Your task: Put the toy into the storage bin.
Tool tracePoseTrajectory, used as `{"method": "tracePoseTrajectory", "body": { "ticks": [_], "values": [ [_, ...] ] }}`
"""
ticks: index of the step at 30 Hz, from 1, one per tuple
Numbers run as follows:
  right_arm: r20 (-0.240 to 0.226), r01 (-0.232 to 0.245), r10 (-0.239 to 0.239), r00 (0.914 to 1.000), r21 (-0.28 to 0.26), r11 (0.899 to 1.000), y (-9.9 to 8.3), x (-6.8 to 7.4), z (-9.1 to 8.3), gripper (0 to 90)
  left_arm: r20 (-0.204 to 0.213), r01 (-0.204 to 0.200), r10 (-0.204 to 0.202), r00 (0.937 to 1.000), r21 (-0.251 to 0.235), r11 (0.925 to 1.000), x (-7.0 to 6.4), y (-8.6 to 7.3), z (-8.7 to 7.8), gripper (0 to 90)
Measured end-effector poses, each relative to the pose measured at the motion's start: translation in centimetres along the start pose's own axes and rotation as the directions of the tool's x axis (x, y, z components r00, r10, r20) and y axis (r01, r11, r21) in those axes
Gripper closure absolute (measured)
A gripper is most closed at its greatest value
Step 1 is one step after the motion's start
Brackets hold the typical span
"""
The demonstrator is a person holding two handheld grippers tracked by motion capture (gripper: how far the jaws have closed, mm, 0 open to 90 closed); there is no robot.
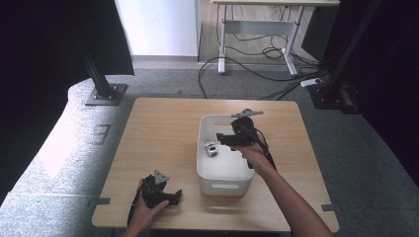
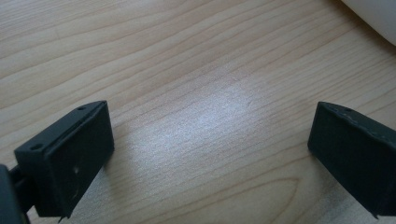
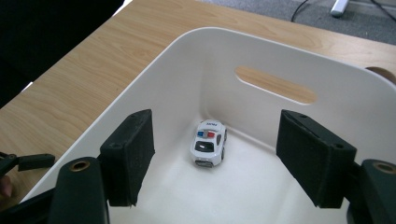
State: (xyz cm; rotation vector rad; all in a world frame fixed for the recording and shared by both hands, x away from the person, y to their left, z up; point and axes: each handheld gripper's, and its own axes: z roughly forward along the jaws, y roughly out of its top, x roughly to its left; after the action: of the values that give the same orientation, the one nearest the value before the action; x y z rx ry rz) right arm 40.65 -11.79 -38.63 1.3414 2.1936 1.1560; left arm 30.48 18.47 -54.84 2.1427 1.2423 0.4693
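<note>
toy police car (image 3: 209, 144) lies in bin (image 3: 154, 79), nose toward right gripper (image 3: 219, 158).

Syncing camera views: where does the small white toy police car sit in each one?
High view: small white toy police car lies inside the white plastic bin, by its left wall.
Left gripper view: not in it; bare wood between the open jaws of the left gripper.
Right gripper view: centre, on the bin floor between the open jaws of the right gripper.
Shared landmark: the bin.
</note>
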Motion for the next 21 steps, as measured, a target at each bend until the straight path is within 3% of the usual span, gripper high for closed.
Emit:
{"method": "tracePoseTrajectory", "body": {
  "ticks": [12,21],
  "values": [
    [-0.02,-0.015,0.014,0.9997,-0.084,0.996,-2.3,-1.7,-3.6,27.5,0.0,0.0,0.0,1.0,0.002,1.0,0.0,0.0,0.0,0.3],
    [-0.013,-0.044,0.043,0.999,-0.149,0.988,-4.1,-3.9,-6.2,27.5,0.0,0.0,0.0,1.0,0.002,1.0,0.0,0.0,0.0,0.2]
  ]
}}
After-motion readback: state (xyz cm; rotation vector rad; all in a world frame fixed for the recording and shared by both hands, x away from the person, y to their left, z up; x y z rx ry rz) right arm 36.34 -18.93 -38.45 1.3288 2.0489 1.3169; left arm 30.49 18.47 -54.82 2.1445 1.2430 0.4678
